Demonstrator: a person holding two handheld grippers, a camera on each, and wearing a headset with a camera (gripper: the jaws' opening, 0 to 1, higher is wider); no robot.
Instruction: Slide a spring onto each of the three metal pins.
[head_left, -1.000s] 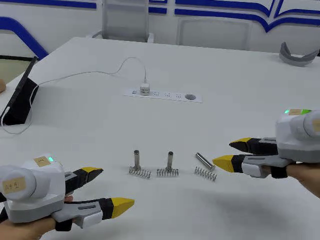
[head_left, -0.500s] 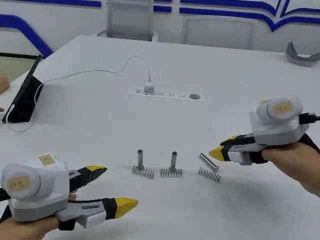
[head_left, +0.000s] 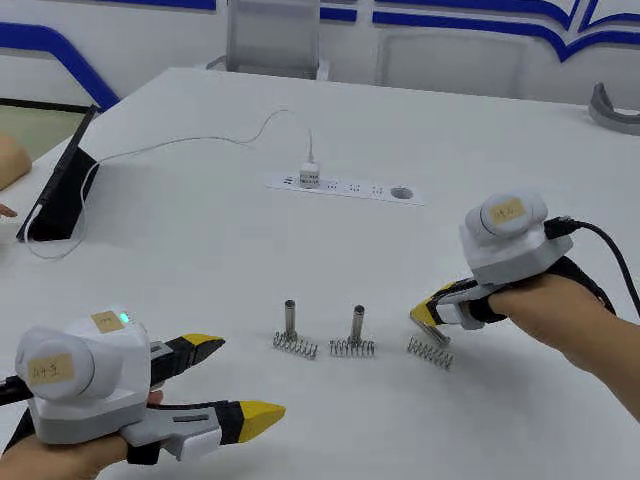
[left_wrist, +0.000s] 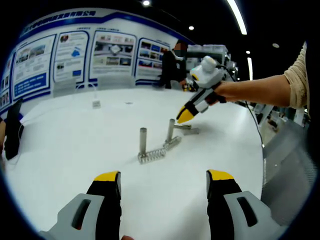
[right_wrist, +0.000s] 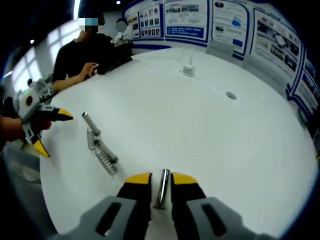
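Two metal pins stand upright at mid-table, each with a spring lying at its foot. A third spring lies to their right. The third pin lies flat on the table between the jaws of my right gripper, which is shut on it; from the head that gripper points down-left at the table. My left gripper hovers open near the front edge, left of the pins, holding nothing. Its own view shows both upright pins ahead and the right gripper beyond.
A white power strip with a plugged charger and cable lies at the table's middle back. A dark tablet leans at the left edge. A grey curved object sits far right. A person sits across the table.
My right gripper has swung left and down onto the lying pin, and its jaws have narrowed around it. The left gripper has stayed put; the head camera has shifted.
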